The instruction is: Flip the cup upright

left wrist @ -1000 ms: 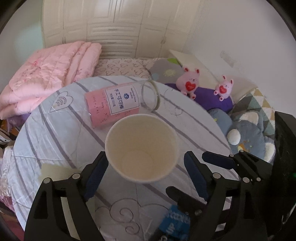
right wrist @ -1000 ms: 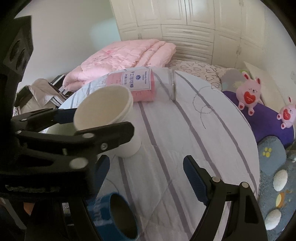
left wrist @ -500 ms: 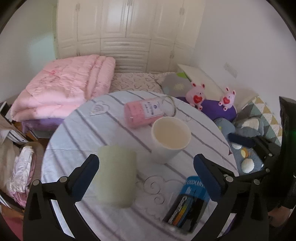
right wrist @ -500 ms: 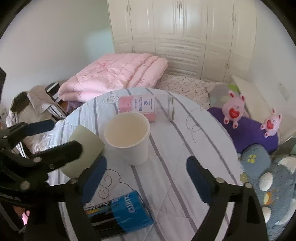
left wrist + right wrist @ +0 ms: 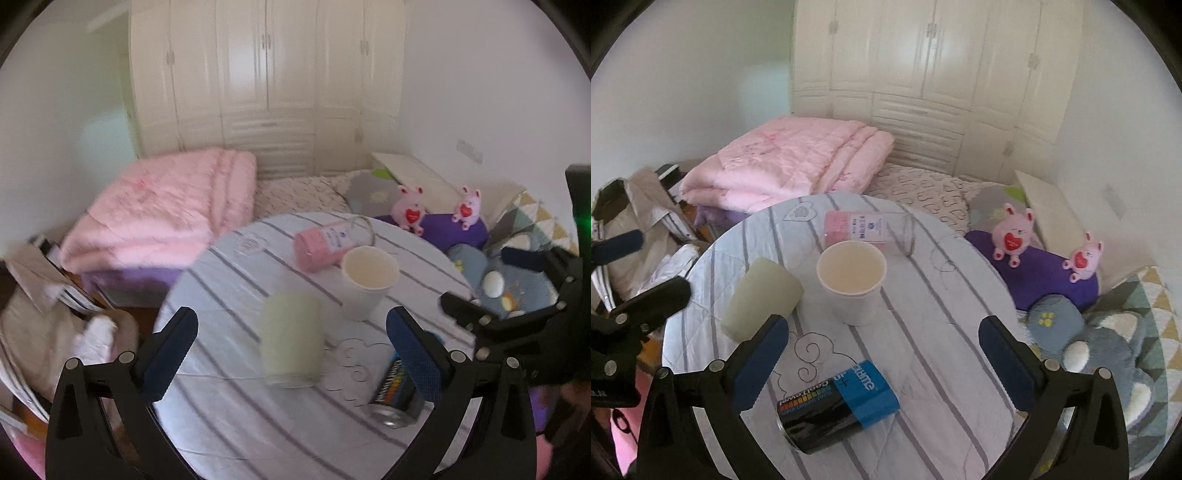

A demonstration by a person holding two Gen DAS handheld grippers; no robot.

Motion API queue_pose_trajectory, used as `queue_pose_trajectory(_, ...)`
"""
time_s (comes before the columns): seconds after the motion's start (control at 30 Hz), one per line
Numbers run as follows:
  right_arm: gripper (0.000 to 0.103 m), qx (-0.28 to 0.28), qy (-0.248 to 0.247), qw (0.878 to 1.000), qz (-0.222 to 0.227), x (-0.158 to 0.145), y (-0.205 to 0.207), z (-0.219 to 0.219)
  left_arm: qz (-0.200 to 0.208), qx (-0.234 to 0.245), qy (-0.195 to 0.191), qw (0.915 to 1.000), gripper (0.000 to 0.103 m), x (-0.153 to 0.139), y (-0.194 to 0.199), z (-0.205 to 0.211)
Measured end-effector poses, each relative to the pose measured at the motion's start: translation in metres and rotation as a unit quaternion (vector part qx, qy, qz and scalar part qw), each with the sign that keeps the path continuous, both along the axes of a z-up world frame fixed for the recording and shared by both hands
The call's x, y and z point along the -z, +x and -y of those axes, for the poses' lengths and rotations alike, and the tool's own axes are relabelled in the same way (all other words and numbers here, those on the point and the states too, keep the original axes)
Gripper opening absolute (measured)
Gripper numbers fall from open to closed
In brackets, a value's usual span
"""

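Note:
A white paper cup [image 5: 368,283] stands upright, mouth up, on the round striped table [image 5: 229,413]; it also shows in the right wrist view [image 5: 852,281]. My left gripper [image 5: 291,354] is open and empty, held back above the table's near side. My right gripper [image 5: 882,362] is open and empty, also well short of the cup. Each gripper shows at the edge of the other's view.
A pale green frosted cup [image 5: 290,345] lies on its side near the paper cup, also in the right wrist view [image 5: 761,297]. A pink labelled jar [image 5: 864,230] lies behind. A blue-black can [image 5: 838,406] lies at the front. Bed, pink quilt [image 5: 786,162] and plush toys surround the table.
Both grippers have pulled back and up from the paper cup. The left gripper was around the cup a second ago and has let it go; the cup stays upright.

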State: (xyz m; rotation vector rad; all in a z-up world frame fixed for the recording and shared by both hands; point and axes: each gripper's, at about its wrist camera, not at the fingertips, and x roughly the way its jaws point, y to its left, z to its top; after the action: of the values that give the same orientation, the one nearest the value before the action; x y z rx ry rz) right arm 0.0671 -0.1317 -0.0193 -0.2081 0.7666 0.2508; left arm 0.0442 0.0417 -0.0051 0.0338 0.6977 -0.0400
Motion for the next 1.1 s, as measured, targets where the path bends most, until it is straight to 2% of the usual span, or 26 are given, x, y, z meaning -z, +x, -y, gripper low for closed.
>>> queue_pose_trajectory(0.37, 0.103, 0.030, -0.002, 1.000, 0.008, -0.008, -0.030, -0.002, -0.023, 0.011, -0.024, 0.9994, 0.103, 0.005, -0.025, -0.004)
queue_pose_trajectory(0.47, 0.103, 0.032, -0.001, 0.999, 0.014, -0.011, -0.039, -0.003, -0.016, 0.013, -0.032, 0.9993, 0.103, 0.001, -0.034, -0.003)
queue_pose_trajectory(0.6, 0.103, 0.038, 0.011, 0.998, 0.045, -0.020, -0.053, 0.000, 0.009, 0.019, -0.050, 0.9986, 0.103, -0.005, -0.045, -0.003)
queue_pose_trajectory(0.73, 0.103, 0.044, 0.030, 0.993, 0.103, -0.032, -0.071, 0.006, 0.050, 0.016, -0.047, 0.9975, 0.103, -0.012, -0.057, 0.002)
queue_pose_trajectory(0.83, 0.103, 0.052, 0.030, 0.986, 0.153, -0.036, -0.081, 0.007, 0.057, 0.019, -0.043, 0.9973, 0.103, -0.011, -0.060, 0.005)
queue_pose_trajectory(1.1, 0.103, 0.064, 0.042, 0.976, 0.205, -0.025, -0.094, 0.015, 0.103, 0.009, -0.016, 0.9945, 0.103, -0.006, -0.067, 0.014)
